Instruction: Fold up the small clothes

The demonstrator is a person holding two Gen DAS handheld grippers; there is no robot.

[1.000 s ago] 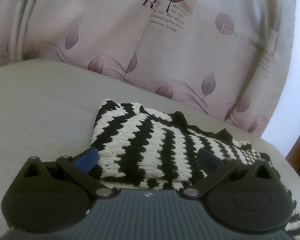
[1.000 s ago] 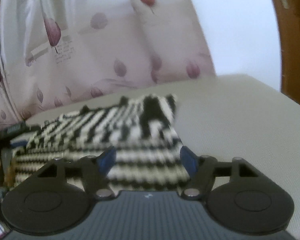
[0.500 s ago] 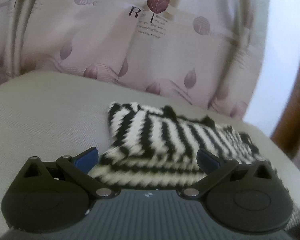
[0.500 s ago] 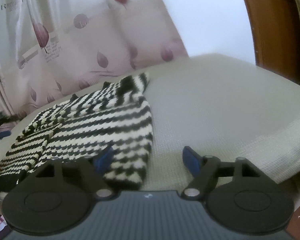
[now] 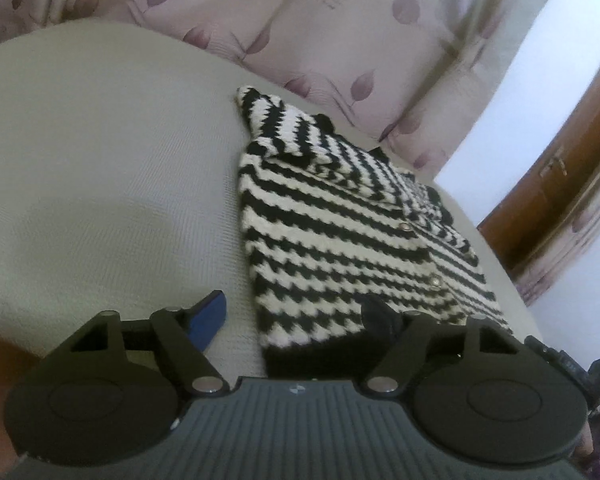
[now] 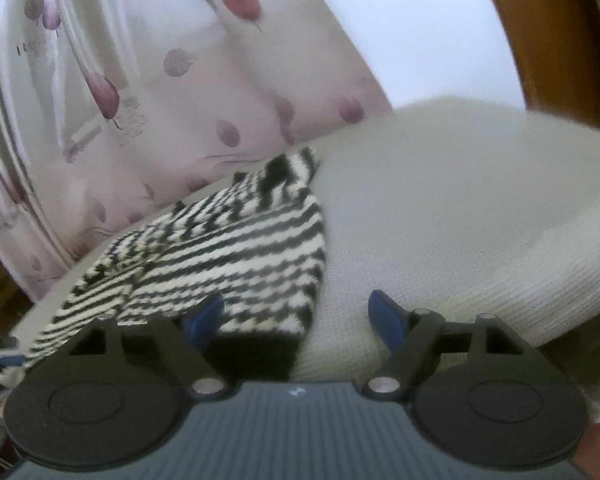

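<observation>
A small black-and-white striped knitted cardigan (image 5: 340, 232) lies flat on a grey-green cushioned surface (image 5: 100, 168), its sleeves folded in over the body. It also shows in the right wrist view (image 6: 228, 256), blurred. My left gripper (image 5: 296, 316) is open at the garment's near left corner, its black hem between the jaws; the left fingertip (image 5: 210, 314) is over bare cushion. My right gripper (image 6: 296, 314) is open at the garment's near right corner, the right fingertip (image 6: 384, 314) over bare cushion (image 6: 460, 208). Neither holds anything.
A pink curtain with leaf prints (image 5: 320, 20) hangs right behind the cushion and shows in the right wrist view (image 6: 140, 80). A brown wooden door frame (image 5: 560, 184) stands at the right. The cushion's near edge drops off below the grippers.
Both grippers have pulled back from over the garment to its near hem corners, the left swinging left and the right swinging right. The cardigan lies still. Both jaws stay open.
</observation>
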